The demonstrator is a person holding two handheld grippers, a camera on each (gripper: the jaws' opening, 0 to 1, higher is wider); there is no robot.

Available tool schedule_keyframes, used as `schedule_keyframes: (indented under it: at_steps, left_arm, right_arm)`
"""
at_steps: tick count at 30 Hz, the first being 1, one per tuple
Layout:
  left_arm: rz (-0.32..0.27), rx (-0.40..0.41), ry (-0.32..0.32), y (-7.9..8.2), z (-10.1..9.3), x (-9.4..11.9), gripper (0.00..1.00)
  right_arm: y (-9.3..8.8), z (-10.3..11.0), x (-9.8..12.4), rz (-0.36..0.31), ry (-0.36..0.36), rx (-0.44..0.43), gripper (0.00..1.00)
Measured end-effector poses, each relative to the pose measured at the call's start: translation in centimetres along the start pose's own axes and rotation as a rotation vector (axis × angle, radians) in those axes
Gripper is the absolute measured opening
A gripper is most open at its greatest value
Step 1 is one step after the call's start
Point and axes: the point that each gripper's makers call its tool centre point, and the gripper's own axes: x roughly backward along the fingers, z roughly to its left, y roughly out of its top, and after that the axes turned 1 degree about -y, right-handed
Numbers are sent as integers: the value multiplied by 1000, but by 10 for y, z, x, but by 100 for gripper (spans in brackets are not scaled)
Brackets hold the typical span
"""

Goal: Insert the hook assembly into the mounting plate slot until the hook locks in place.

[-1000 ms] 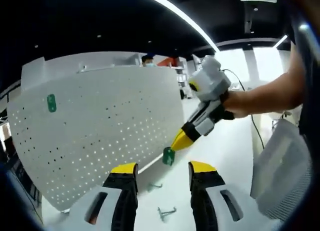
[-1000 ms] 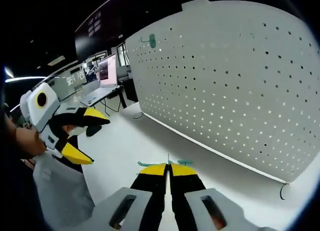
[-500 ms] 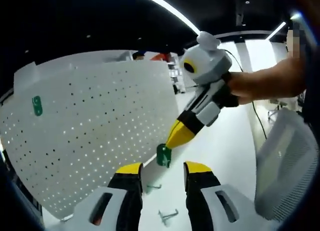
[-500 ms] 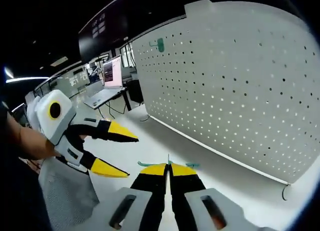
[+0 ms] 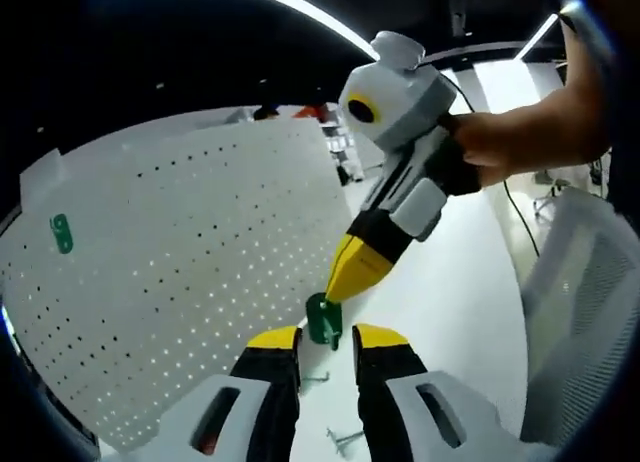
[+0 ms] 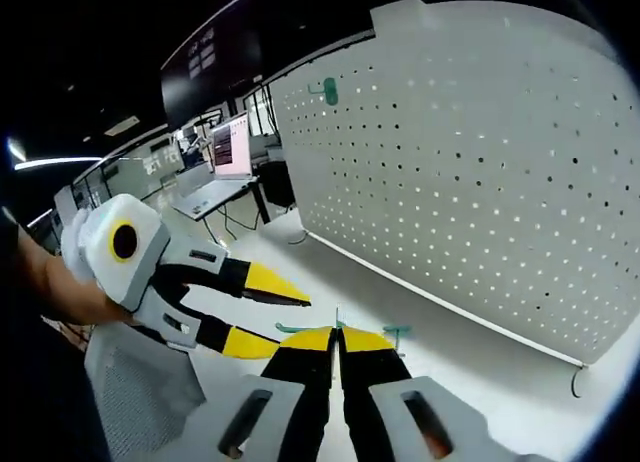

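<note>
My right gripper [image 5: 340, 285] reaches in from the upper right, shut on a small green mounting plate [image 5: 322, 320] that hangs just above the gap of my left gripper [image 5: 326, 339]. The left jaws stand open, a narrow gap apart, with nothing between them. In the right gripper view my right gripper [image 6: 337, 338] is shut on the green plate [image 6: 392, 331], seen edge-on. The left gripper [image 6: 262, 315] comes in from the left, open, its tips close beside the plate. Two metal hooks [image 5: 316, 379] lie on the white table [image 5: 440, 312].
A large white pegboard [image 5: 180, 272] stands upright on the table and carries another green plate [image 5: 62, 233], which the other view shows near the board's [image 6: 500, 172] top edge [image 6: 329, 90]. A grey mesh chair back [image 5: 585, 322] is at the right. A person's hand [image 5: 500, 147] holds the right gripper.
The right gripper has brought the green plate closer, down to the left gripper's tips. The left jaws now stand closer together than before.
</note>
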Motion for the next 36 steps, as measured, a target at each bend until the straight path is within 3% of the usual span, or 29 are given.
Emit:
schedule_keyframes:
  at_steps: [21,36]
  left_arm:
    - [1,-70,-5,-2,-4,-7,7]
    - [-3,-51,-2,-3,-3,-7,4]
  right_arm:
    - [-1,8,0,1,34,-30,0]
    - [-2,9,0,5,48,-56,0]
